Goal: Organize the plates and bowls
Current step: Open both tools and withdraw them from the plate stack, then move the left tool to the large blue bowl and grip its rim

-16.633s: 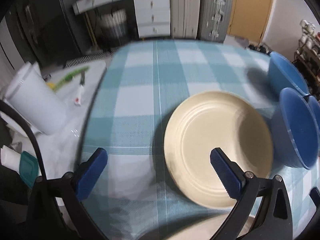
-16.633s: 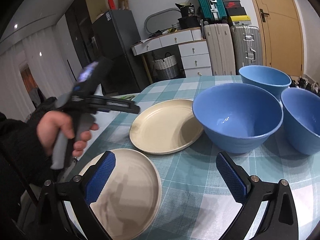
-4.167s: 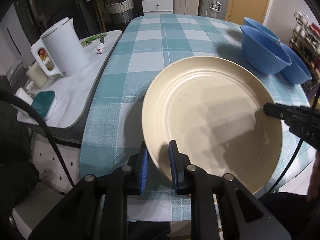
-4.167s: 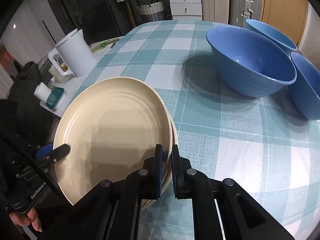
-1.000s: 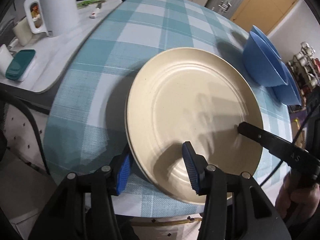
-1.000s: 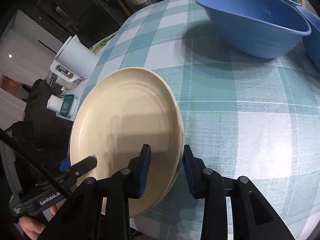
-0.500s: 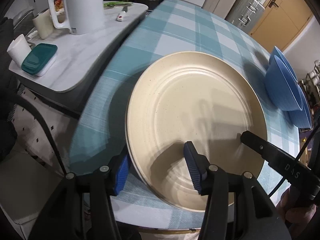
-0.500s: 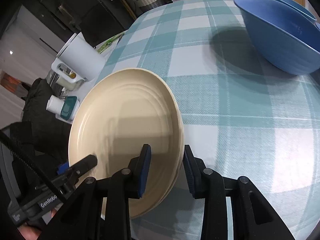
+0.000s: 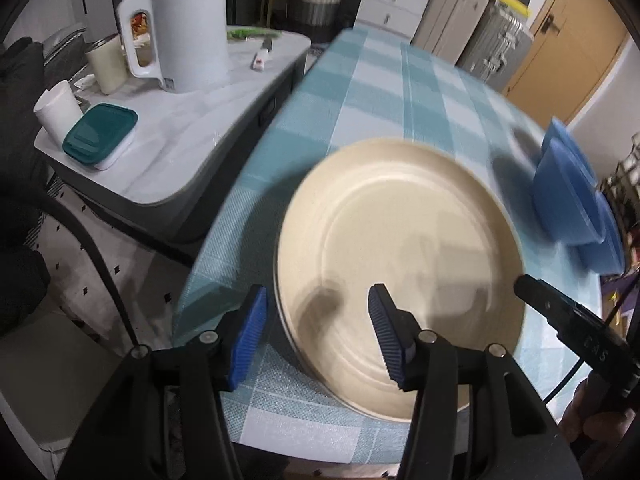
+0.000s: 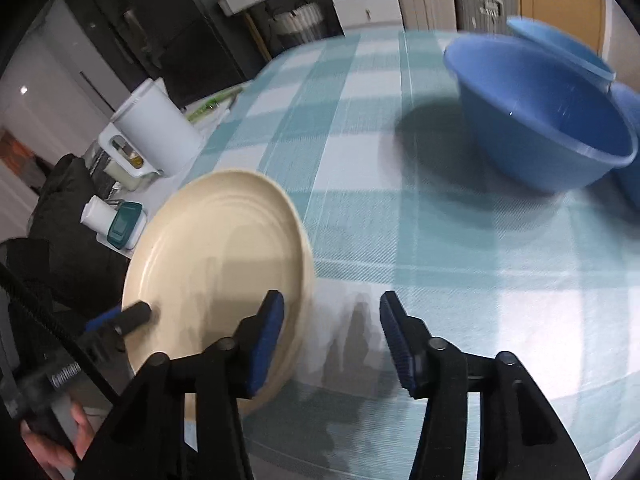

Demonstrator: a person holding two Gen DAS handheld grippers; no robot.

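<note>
A stack of cream plates (image 9: 400, 264) lies on the checked tablecloth (image 9: 400, 92) near the table's front edge; the right wrist view also shows the plates (image 10: 216, 256). My left gripper (image 9: 316, 332) is open, its blue pads astride the stack's near rim without touching it. My right gripper (image 10: 330, 340) stands at the opposite rim with its jaws opening. The rim sits just inside its left pad and nothing is pressed. Blue bowls (image 10: 552, 128) stand together further back on the right, and the left wrist view catches the bowls (image 9: 568, 200) at its right edge.
A side counter (image 9: 192, 120) left of the table carries a white kettle (image 9: 188, 36), a teal-lidded box (image 9: 100, 132) and cups. Suitcases (image 9: 472, 36) and drawers stand behind the table. A hand (image 9: 592, 428) holds the right gripper at the lower right.
The right gripper's jaws have spread apart and let go of the plate rim. Both grippers have lifted and drawn back slightly, and the stack stays on the table.
</note>
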